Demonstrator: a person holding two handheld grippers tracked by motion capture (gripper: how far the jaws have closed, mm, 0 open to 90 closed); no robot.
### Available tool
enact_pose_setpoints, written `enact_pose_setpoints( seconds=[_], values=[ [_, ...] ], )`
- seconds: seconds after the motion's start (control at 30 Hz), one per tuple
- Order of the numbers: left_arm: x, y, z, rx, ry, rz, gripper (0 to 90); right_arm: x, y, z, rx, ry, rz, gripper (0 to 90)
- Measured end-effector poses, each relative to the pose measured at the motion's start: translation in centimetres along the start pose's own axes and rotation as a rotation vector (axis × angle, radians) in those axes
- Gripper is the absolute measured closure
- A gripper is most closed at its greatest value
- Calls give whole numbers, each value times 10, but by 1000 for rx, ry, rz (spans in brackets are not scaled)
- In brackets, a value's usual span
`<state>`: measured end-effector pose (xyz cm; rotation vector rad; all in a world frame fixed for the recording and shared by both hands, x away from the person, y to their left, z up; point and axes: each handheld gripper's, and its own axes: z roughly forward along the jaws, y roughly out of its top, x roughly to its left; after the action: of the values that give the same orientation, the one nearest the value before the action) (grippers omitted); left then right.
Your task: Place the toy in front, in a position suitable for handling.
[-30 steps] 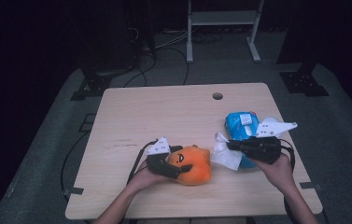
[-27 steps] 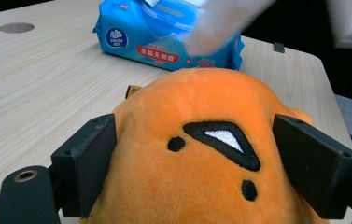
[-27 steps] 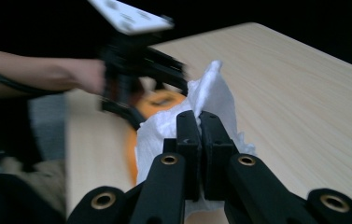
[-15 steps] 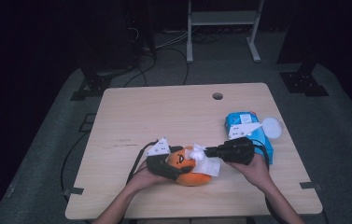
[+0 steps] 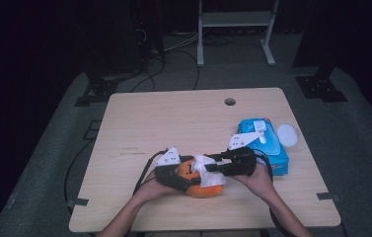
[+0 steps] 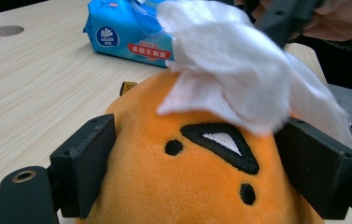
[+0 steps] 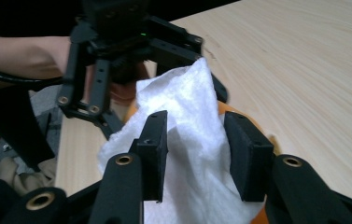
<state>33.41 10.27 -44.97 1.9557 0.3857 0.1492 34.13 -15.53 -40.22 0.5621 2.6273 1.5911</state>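
Dark room, pale wooden table (image 5: 173, 123). High view: orange plush toy (image 5: 204, 188) is clamped near the front edge by the left gripper (image 5: 173, 178); white tissue (image 5: 204, 164) has been carried over from the blue tissue pack (image 5: 265, 143) by the right gripper (image 5: 218, 167). Left gripper view: jaws are pressed on the toy's sides. Right gripper view: jaws have just been opening, the tissue between them lying loose on the toy; wiping is judged ready to start

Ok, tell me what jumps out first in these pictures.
The orange plush toy at the table's near edge, clamped in the left gripper. A white tissue lies draped over its top, between the right gripper's jaws, which have just been opening. Behind, at the right, sits a blue tissue pack.
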Motion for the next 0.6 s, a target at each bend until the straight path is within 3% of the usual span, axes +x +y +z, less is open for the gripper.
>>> enact_pose_setpoints(
  seconds=[0.1,0.3,0.43,0.6],
  values=[
    [-1,1,-1,13,-4,18,149,5,2,9,19,-17,-34,610],
    [4,1,-6,34,-56,-5,149,3,-2,9,12,-29,-39,792],
    [5,3,-11,70,-80,15,151,3,-7,3,27,-58,-45,812],
    [6,2,-16,79,-115,19,144,-1,-20,-9,38,-87,-18,817]
  ],
)
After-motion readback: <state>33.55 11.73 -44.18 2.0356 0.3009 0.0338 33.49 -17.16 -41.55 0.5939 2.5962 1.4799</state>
